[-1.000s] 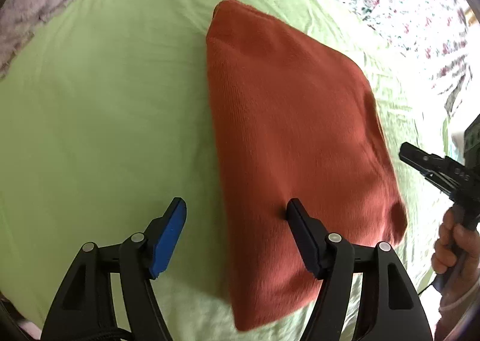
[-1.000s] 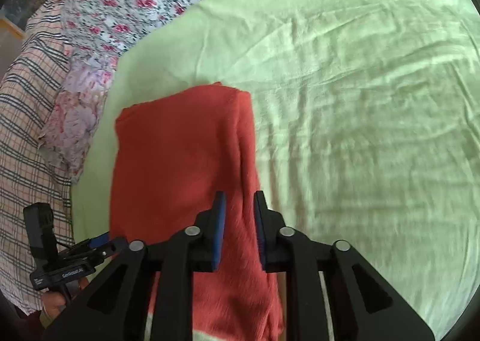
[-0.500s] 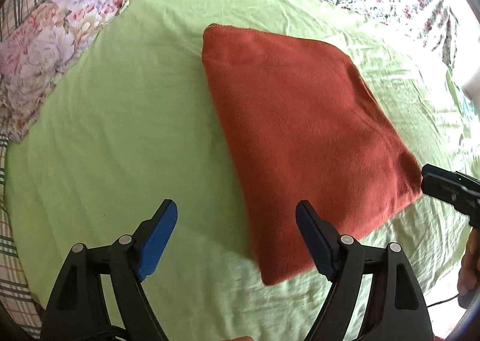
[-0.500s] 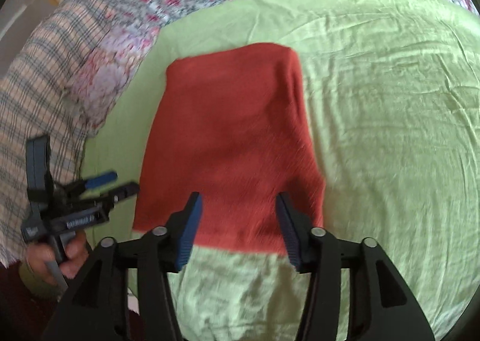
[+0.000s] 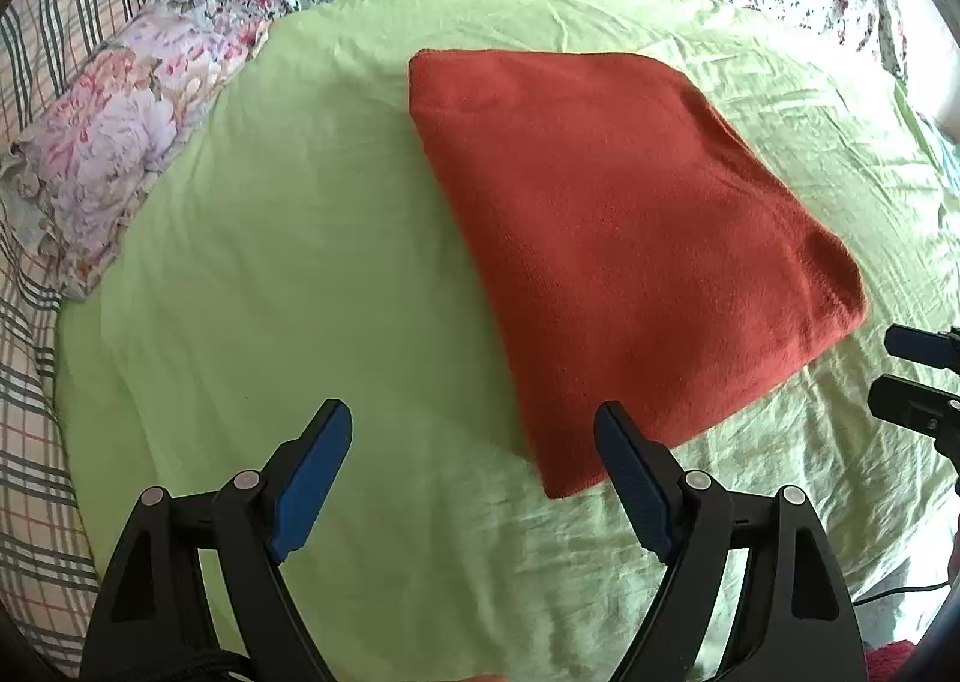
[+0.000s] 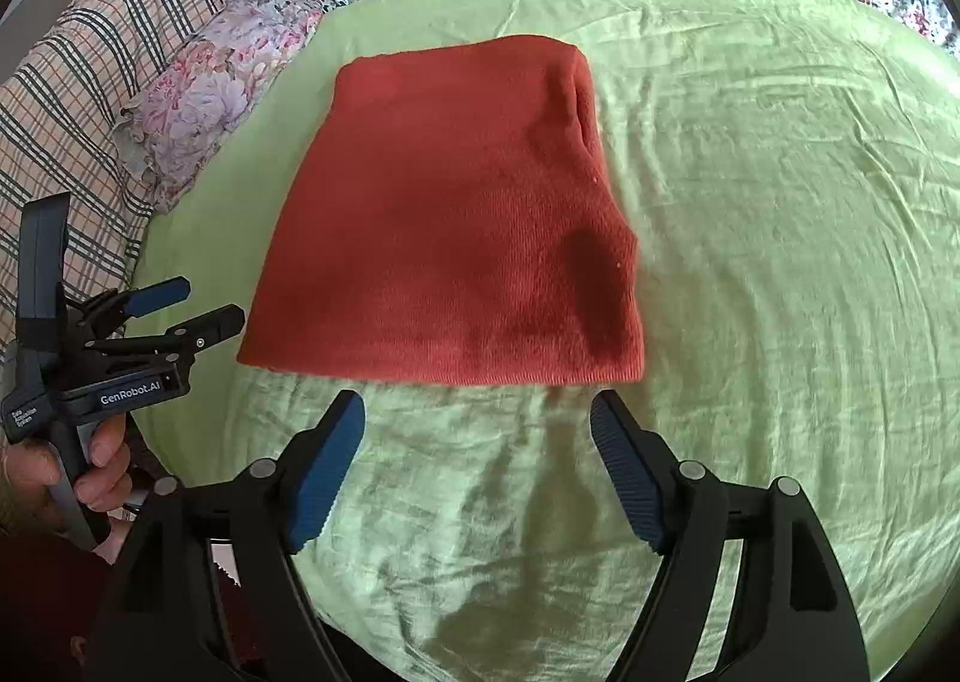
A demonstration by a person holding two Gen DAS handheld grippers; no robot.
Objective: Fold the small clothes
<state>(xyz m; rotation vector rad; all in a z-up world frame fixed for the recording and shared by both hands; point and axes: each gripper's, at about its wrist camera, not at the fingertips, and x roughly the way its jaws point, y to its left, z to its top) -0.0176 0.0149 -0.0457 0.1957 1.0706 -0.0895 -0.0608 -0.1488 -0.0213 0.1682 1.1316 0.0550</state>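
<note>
Since the red cloth [image 6: 450, 220] lies flat in a tidy folded rectangle on the green sheet [image 6: 780, 262], this piece looks finished. Both grippers — left [image 5: 474, 478] and right [image 6: 477, 472] — hang above it, jaws apart and empty; no other clothes show.

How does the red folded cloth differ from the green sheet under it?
The red folded cloth is a compact block with thick doubled edges, while the green sheet is one thin layer spread wide across the bed. The red cloth's top looks smooth and fuzzy; the green sheet is creased all over, most in front of the cloth. Both lie flat, and neither open hand-held gripper touches them.
</note>
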